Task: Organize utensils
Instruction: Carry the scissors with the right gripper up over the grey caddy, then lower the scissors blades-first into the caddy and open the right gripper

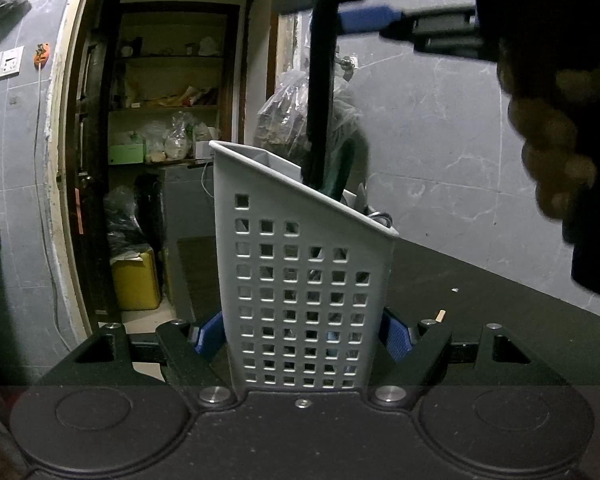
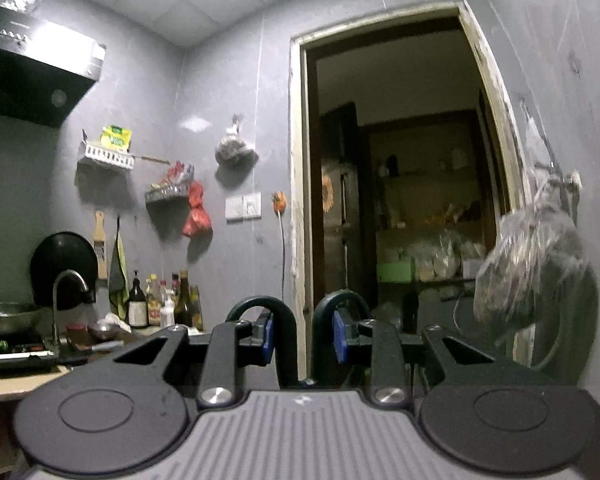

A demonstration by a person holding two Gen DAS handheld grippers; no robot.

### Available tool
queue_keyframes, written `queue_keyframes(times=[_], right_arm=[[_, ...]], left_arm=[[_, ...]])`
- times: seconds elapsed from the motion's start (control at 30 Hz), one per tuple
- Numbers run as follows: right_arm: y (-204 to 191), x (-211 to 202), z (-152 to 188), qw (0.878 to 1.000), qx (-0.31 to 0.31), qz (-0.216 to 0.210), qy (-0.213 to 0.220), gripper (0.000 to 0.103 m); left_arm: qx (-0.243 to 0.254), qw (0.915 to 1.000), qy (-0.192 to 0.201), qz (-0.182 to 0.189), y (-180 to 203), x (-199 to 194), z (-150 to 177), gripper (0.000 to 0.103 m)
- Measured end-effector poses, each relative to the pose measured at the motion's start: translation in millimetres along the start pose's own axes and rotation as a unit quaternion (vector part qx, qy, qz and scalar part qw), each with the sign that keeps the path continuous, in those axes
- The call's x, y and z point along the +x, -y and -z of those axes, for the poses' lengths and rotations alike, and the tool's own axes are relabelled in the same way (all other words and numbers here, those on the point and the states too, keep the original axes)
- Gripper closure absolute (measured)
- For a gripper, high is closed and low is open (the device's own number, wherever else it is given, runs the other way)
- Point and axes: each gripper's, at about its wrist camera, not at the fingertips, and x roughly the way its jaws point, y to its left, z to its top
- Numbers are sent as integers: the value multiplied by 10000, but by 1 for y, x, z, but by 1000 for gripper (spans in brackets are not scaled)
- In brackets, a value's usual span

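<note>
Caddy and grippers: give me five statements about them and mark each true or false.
1. The left gripper clamps the grey caddy. True.
2. The caddy lies on its side. False: it stands upright on the dark counter.
3. The right gripper grips a black utensil. True.
4. The caddy is empty. False: utensils stick out of its top.
5. The caddy's front wall is solid. False: it is full of square holes.
</note>
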Motion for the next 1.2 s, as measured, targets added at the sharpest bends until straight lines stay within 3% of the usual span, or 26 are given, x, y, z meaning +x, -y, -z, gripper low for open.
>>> queue_keyframes(times=[0.4,0.5,0.83,0.9,1.0,1.2], right_arm=[[2,5,23,9985,42,-56,-538,70],[-1,2,25,9980,-31,-77,-633,59],[-15,2,32,9918,-394,-112,-1210,54],[-16,1,33,9897,-430,-155,-1353,47],[-22,-7,34,9876,-625,-102,-1435,27],[-32,-25,34,9877,-804,-60,-1338,24]], left_arm=[[0,10000,-2,-6,0,1,0,23],[0,10000,-1,-5,0,1,0,23],[-1,10000,-5,-22,0,2,1,23],[-7,10000,-12,-30,0,3,1,23],[-5,10000,-17,-32,0,3,1,23],[5,10000,3,-30,-1,1,0,23]])
